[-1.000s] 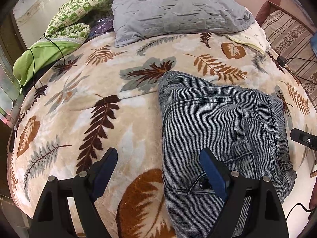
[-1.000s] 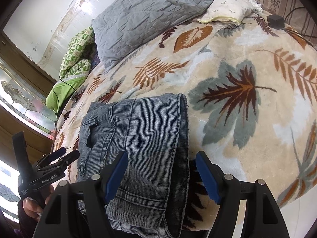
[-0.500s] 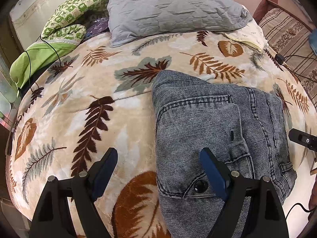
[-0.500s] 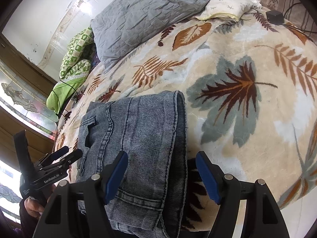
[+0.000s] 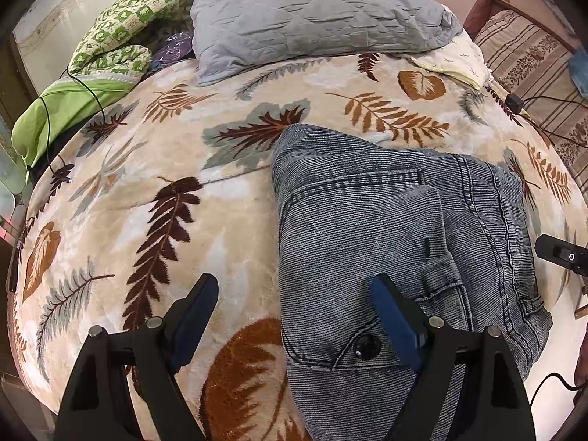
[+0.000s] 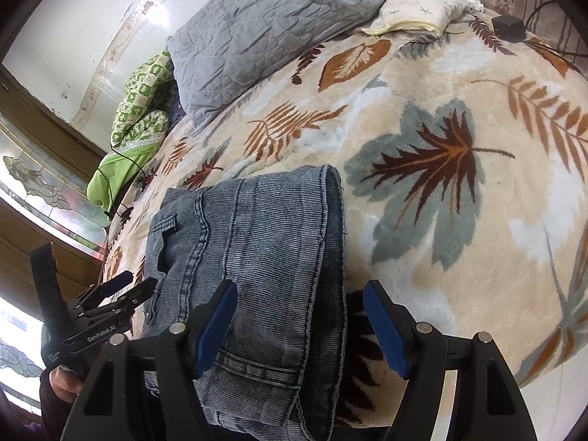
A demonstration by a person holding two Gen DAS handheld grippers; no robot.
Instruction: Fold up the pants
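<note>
Grey-blue denim pants (image 5: 386, 235) lie folded in a compact stack on the leaf-patterned blanket (image 5: 147, 183); a pocket and dark button face the left wrist view. My left gripper (image 5: 294, 316) is open and empty, its right finger over the pants' near waistband edge, its left finger over the blanket. In the right wrist view the pants (image 6: 257, 242) show their folded hems on the right side. My right gripper (image 6: 299, 316) is open and empty, straddling the pants' right edge. The left gripper also shows in the right wrist view (image 6: 128, 286), beside the pants' left edge.
A grey quilted pillow (image 5: 312, 11) and cream pillow (image 5: 455, 62) lie at the head of the bed. Green patterned bedding (image 5: 110, 47) with a black cable is at the far left. A black charger (image 5: 514, 101) and striped cushion (image 5: 533, 58) sit at the right.
Both grippers stay open. The left wrist view has shifted slightly, so the pants sit a little lower-left in frame; the right gripper has edged closer to the pants' hem edge.
</note>
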